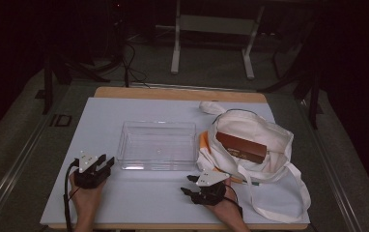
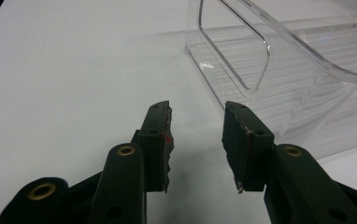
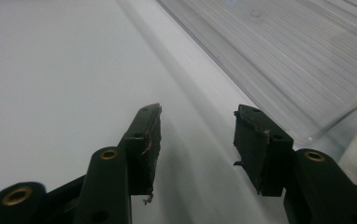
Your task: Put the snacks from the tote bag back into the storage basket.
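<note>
Left claw rests low over the worktop near its front-left corner, jaws parted with nothing between them; in the left gripper view bare white surface shows through the gap, and the short end wall of the clear plastic tray stands just beyond the tips, not touching them. Right claw lies near the front edge, right of centre, pointing toward the left claw; its jaws likewise stand apart and hold nothing, and in the right gripper view the long side of the tray runs just past the right-hand jaw. A hand carries the left claw and another hand the right, both entering from the front edge. Clear plastic tray, empty, sits at the middle of the worktop, between the two claws and farther from the front edge. White cloth bag lies open toward the right edge, touching the tray's right end, with its straps trailing to the front-right corner. Brown box rests tilted in the bag's mouth; an orange item shows at the bag's left lip, too small to identify.
</note>
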